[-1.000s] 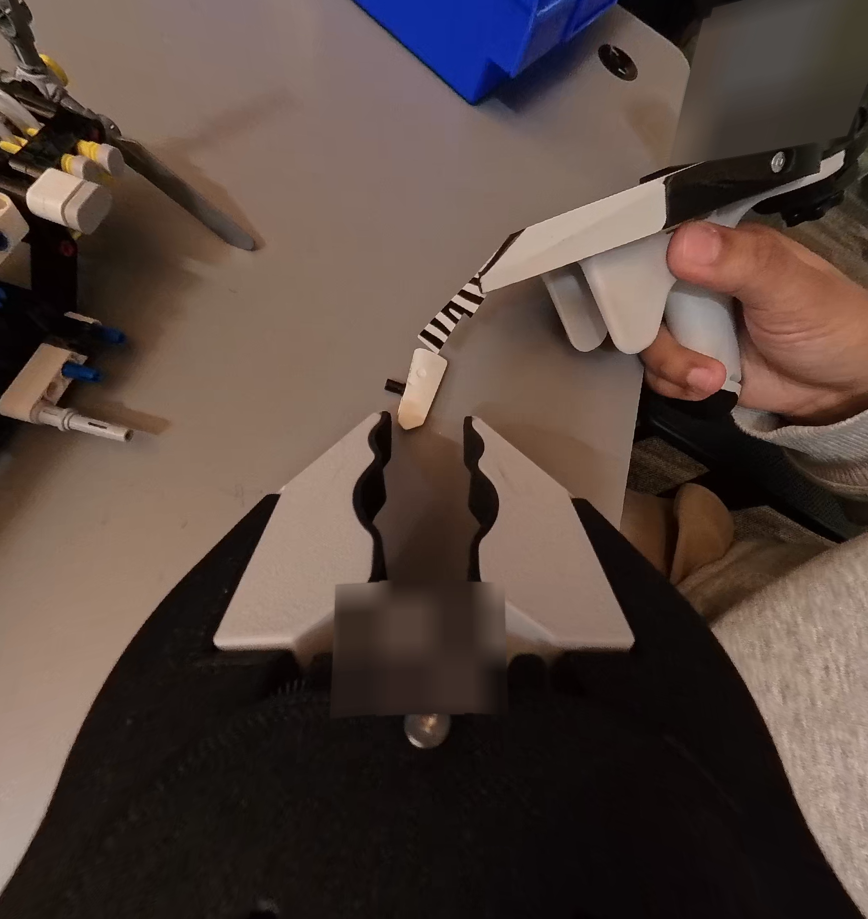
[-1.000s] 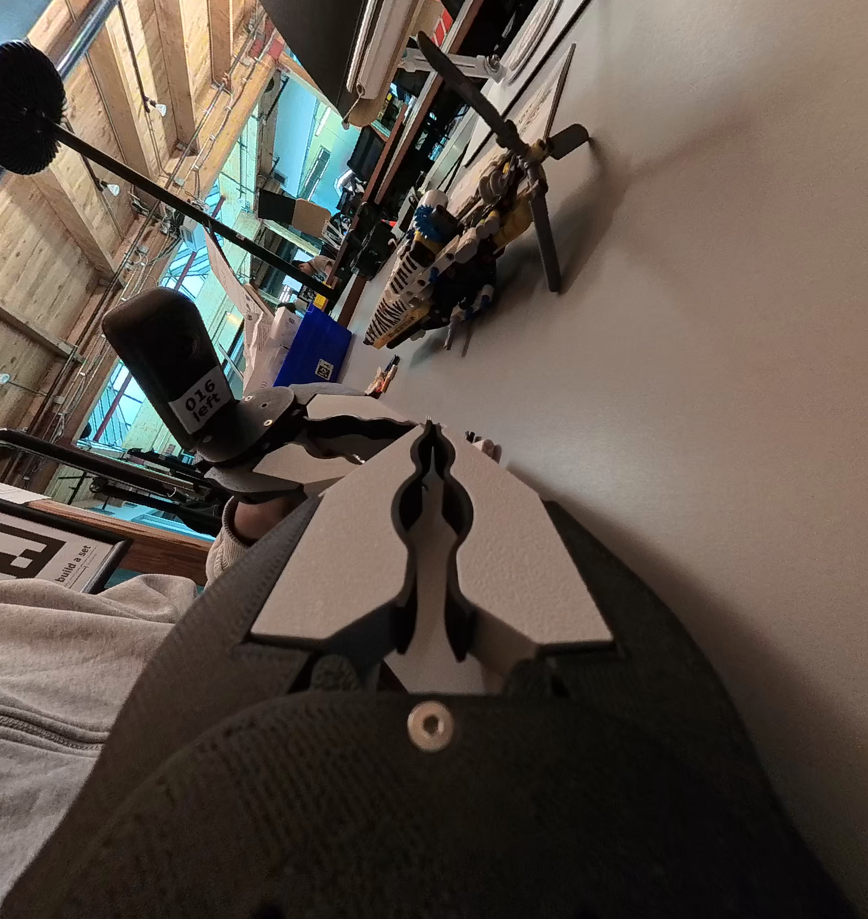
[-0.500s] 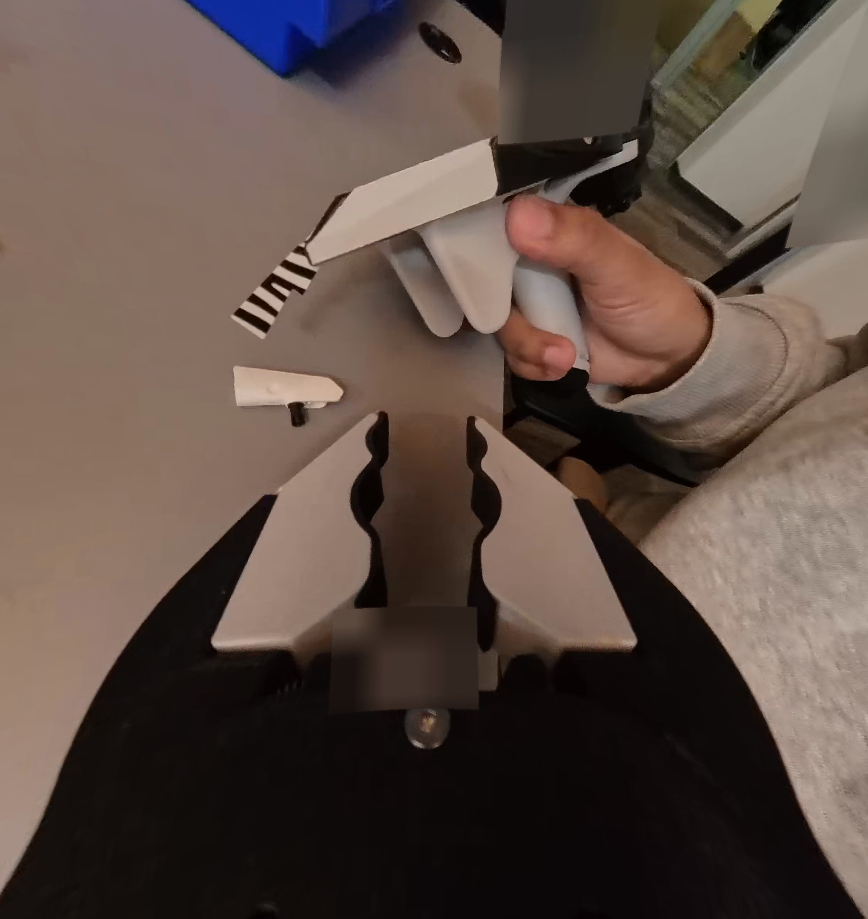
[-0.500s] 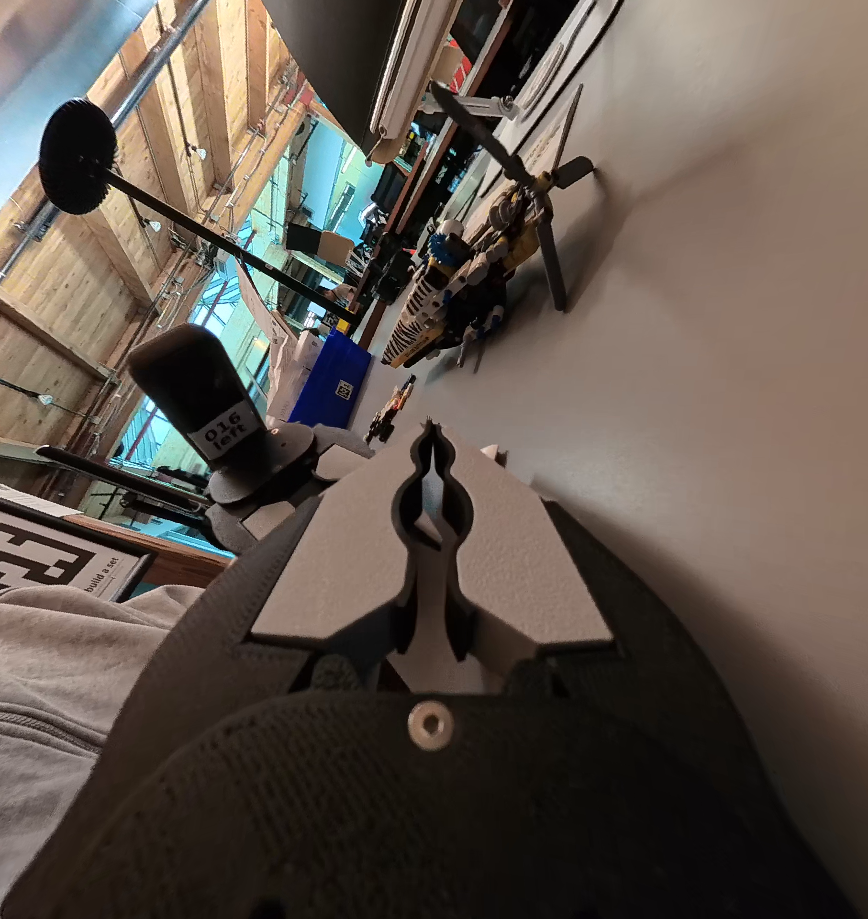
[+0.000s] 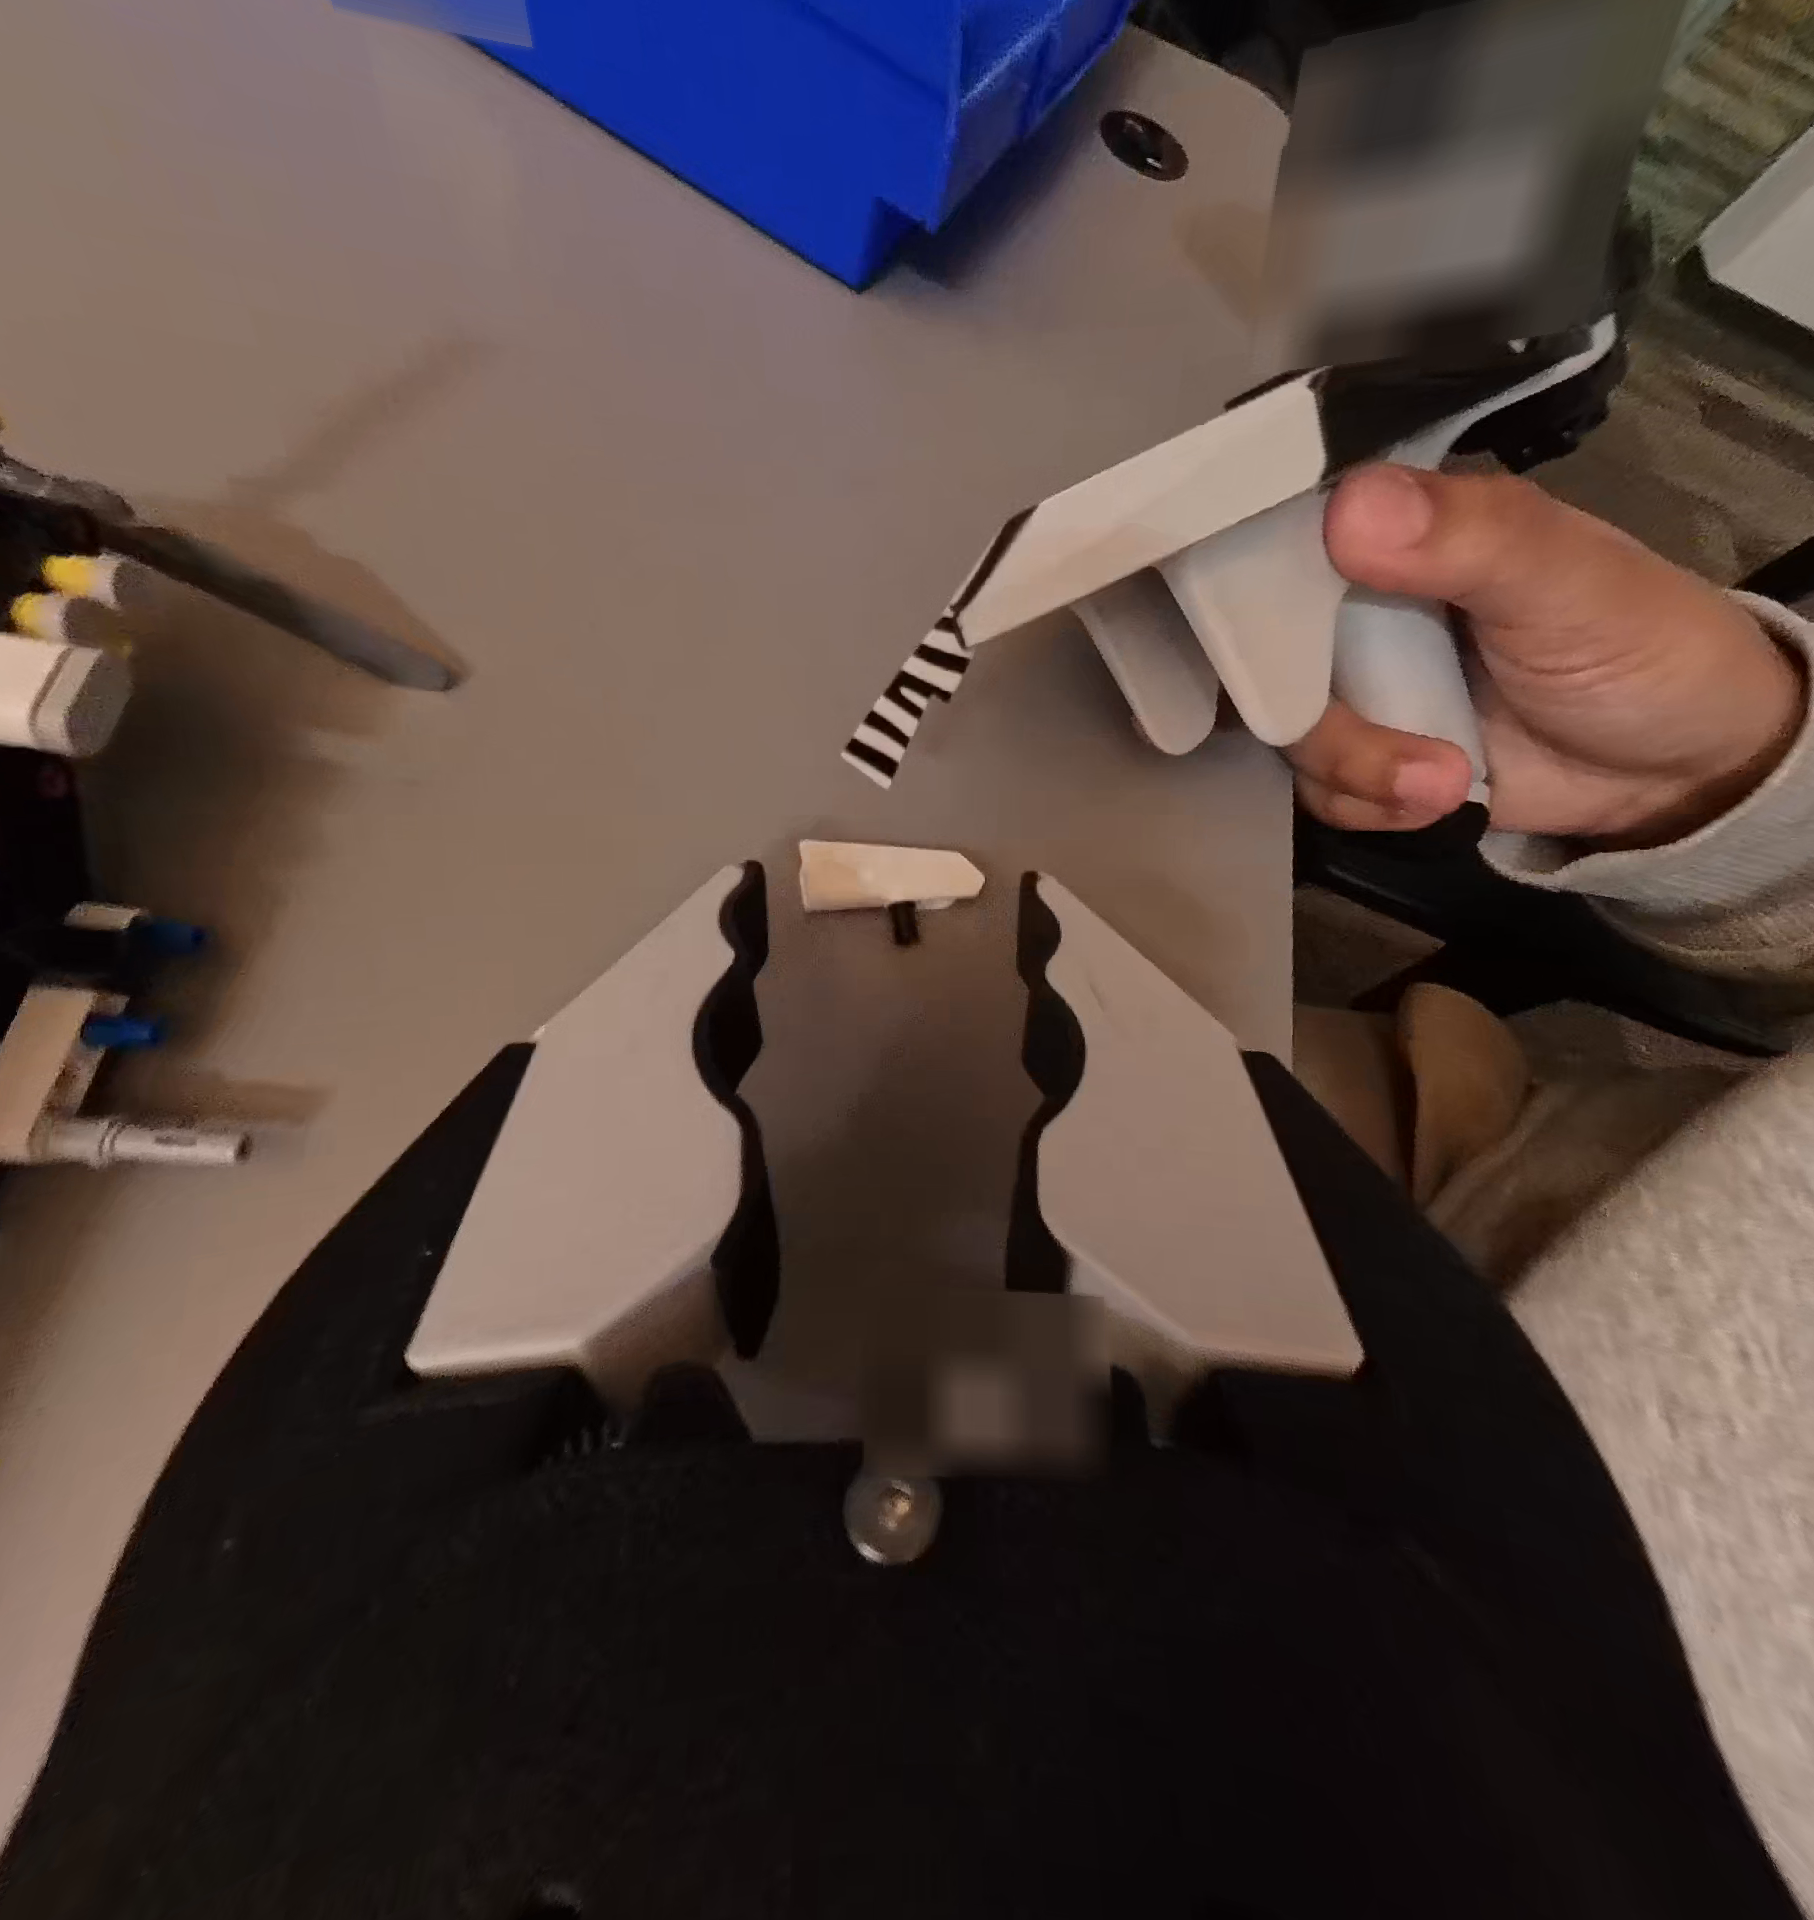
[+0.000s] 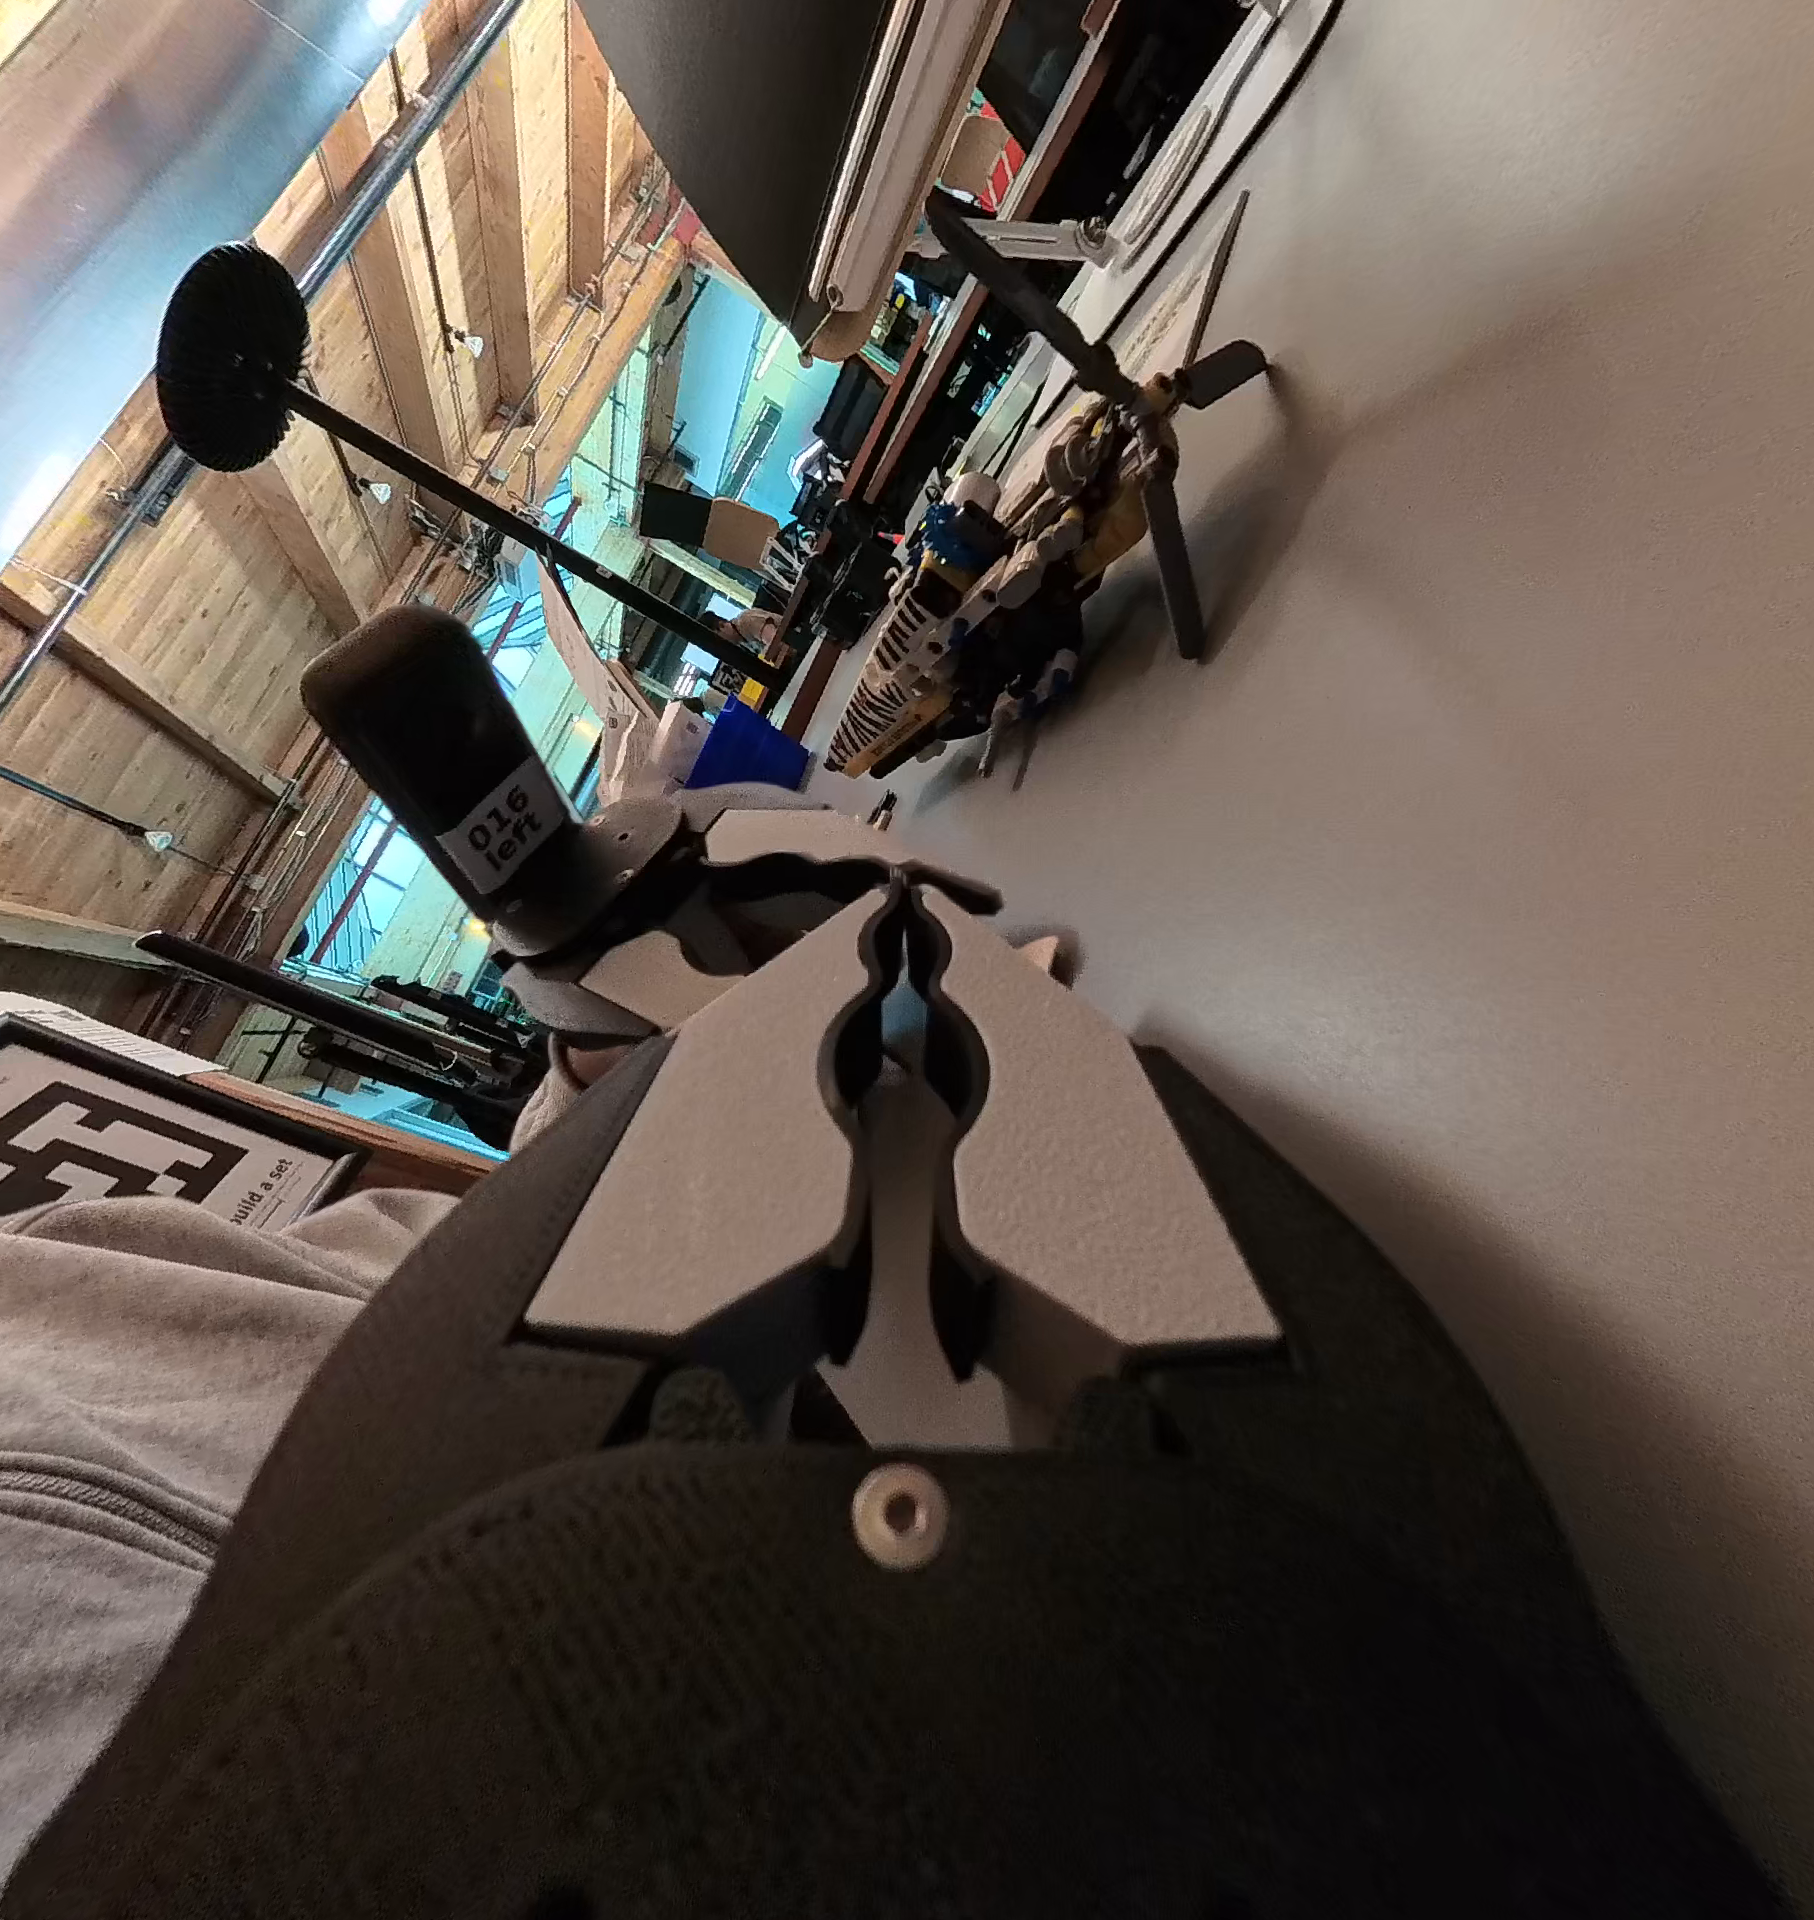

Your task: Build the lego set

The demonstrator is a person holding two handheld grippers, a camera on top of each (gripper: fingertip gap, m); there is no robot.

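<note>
Left fingers (image 5: 622, 1122) apart, white piece (image 5: 887, 876) crosswise between tips.

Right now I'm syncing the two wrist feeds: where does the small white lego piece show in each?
Left wrist view: white lego piece lies flat on the table, just ahead of the open left gripper.
Right wrist view: only a sliver past the fingertips.
Shared landmark: lego helicopter.

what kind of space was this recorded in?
Probably a shared workshop or lab in a converted industrial building, not a home. The right wrist view shows exposed timber ceiling beams, further cluttered workbenches behind, and a smooth grey work table carrying a half-built toy-brick helicopter.
</note>
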